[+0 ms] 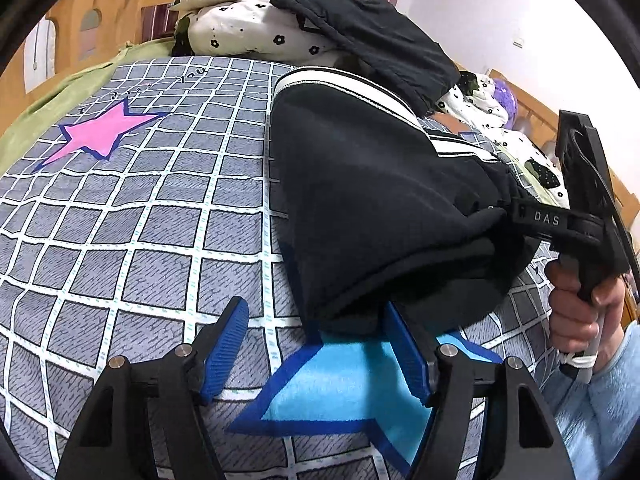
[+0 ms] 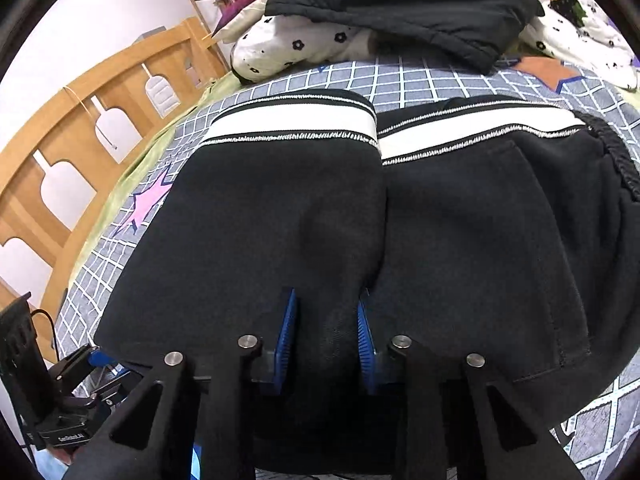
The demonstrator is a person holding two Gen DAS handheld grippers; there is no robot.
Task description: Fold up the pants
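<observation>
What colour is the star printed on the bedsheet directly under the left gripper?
Light blue with a dark blue outline: the star shows best in the left wrist view.

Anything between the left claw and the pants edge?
Nothing visible. The left claw stands open at the near edge of the pants, over bare checked bedspread; its right-hand finger sits right at the hem.
</observation>
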